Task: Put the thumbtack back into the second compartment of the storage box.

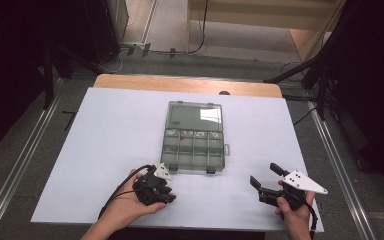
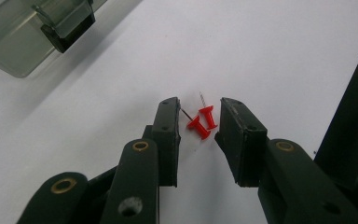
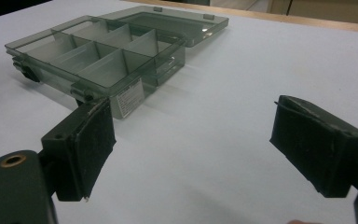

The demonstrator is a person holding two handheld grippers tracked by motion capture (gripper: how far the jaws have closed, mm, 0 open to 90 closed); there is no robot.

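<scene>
My left claw (image 2: 198, 123) is spread around two red pins (image 2: 203, 122) on the bare counter (image 1: 110, 130), pads not yet touching them, just below the open box (image 1: 194, 137). My right claw (image 1: 265, 179) is spread wide, empty, over open counter near the front edge.

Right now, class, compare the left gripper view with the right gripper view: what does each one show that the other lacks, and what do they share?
Left gripper view: two red pushpins lying between the left gripper fingers, which do not press on them. Right gripper view: the right gripper with fingers wide apart and nothing between them, plus the organizer box's divided compartments and opened lid. Shared: the white table surface and the clear organizer box.
</scene>
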